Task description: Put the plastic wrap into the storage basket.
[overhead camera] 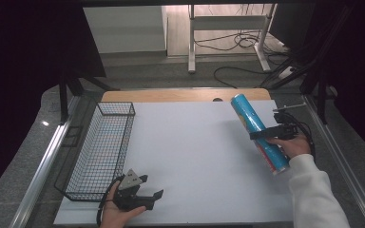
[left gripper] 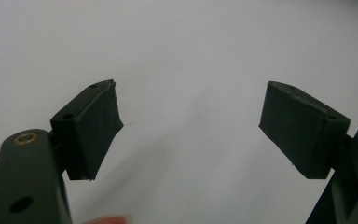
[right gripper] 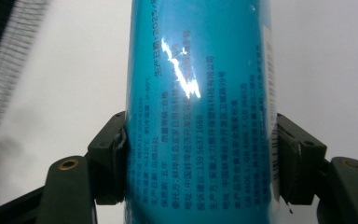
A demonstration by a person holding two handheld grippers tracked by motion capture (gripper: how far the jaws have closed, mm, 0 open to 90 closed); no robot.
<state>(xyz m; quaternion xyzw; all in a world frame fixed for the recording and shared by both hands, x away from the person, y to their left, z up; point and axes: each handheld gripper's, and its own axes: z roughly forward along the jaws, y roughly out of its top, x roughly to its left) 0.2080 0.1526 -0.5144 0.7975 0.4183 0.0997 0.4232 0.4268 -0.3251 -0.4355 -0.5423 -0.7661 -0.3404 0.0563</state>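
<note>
A long blue cylindrical can (overhead camera: 259,133) hangs tilted above the right side of the white table (overhead camera: 195,142). My right gripper (overhead camera: 266,134) is shut on its middle. In the right gripper view both black pads (right gripper: 109,158) press on the sides of the blue can (right gripper: 200,116), which bears small printed text. My left gripper (overhead camera: 147,190) rests near the table's front left edge, held by a hand. Its jaws stand open over bare white table with nothing between them, as the left gripper (left gripper: 191,128) view shows.
A black wire basket (overhead camera: 102,147) lies along the table's left side, just behind the left gripper. A wooden strip (overhead camera: 171,95) edges the table's far side. Cables and a desk frame (overhead camera: 228,33) stand on the floor beyond.
</note>
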